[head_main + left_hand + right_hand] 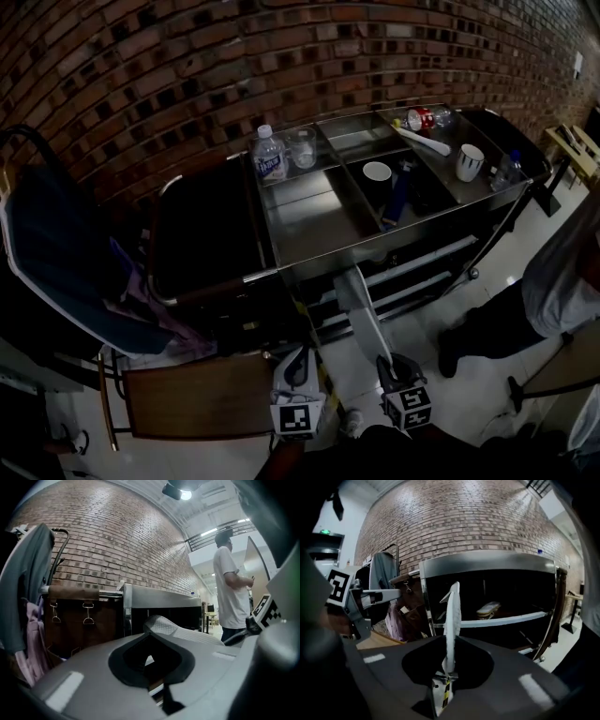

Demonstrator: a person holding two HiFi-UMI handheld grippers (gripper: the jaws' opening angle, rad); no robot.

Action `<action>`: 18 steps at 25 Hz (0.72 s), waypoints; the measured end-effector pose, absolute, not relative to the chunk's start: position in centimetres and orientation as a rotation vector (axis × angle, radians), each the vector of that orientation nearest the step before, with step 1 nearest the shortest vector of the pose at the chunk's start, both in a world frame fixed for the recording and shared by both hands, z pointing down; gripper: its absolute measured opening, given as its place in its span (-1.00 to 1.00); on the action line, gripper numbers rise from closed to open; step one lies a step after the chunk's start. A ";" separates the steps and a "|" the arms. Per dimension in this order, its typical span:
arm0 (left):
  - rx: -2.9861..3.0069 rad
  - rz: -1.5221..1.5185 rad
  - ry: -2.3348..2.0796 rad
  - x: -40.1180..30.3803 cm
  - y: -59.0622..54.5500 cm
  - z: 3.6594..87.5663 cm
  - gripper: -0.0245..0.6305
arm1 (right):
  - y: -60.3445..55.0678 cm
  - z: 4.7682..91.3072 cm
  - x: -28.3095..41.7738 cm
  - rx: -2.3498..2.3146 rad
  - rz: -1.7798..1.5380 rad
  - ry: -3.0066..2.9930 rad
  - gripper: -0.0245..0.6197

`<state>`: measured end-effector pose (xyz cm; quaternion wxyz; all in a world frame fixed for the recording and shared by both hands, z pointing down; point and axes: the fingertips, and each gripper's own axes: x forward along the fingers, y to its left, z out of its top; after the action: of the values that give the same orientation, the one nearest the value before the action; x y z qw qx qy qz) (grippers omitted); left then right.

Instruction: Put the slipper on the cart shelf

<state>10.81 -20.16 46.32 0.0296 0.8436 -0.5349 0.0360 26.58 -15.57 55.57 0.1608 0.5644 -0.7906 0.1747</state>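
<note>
A long grey slipper [359,305] sticks out from my right gripper [390,367] toward the steel cart [309,258]. In the right gripper view the slipper [452,620] stands on edge, and the right gripper [447,668] is shut on its near end. A second slipper [488,610] lies on the cart's middle shelf [515,618], further in. My left gripper [298,367] hangs beside the right one, to its left, shut and holding nothing. In the left gripper view the left gripper [151,662] points at the cart, and the held slipper [171,629] shows just past it.
The cart top carries a water bottle [269,155], a glass [302,148], a white bowl [377,172], a mug [469,161] and a red-labelled bottle [424,118]. A person [553,281] stands at the right. At left are a jacket-draped chair [56,253] and a wooden seat [197,398].
</note>
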 end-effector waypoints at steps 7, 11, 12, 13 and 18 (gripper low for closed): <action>2.536 0.107 -1.771 9.6 -23.0 47.0 -0.88 | -20.4 55.6 25.5 1.596 0.573 -2.309 -0.79; 2.521 0.083 -1.828 8.9 -23.7 46.1 -0.88 | -23.8 56.1 25.3 1.614 0.631 -2.341 -0.79; 2.517 0.082 -1.836 8.8 -23.7 45.9 -0.88 | -24.7 56.1 25.0 1.613 0.645 -2.354 -0.79; 2.514 0.079 -1.841 8.8 -23.7 45.6 -0.88 | -25.5 56.2 24.8 1.611 0.657 -2.365 -0.79; 2.496 0.100 -1.862 8.7 -23.3 45.8 -0.88 | -29.4 56.5 24.0 1.607 0.734 -2.373 -0.79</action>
<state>8.67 -23.32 45.83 0.0130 0.8011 -0.5975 0.0320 23.95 -29.37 56.48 0.0915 0.5410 -0.7986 0.2472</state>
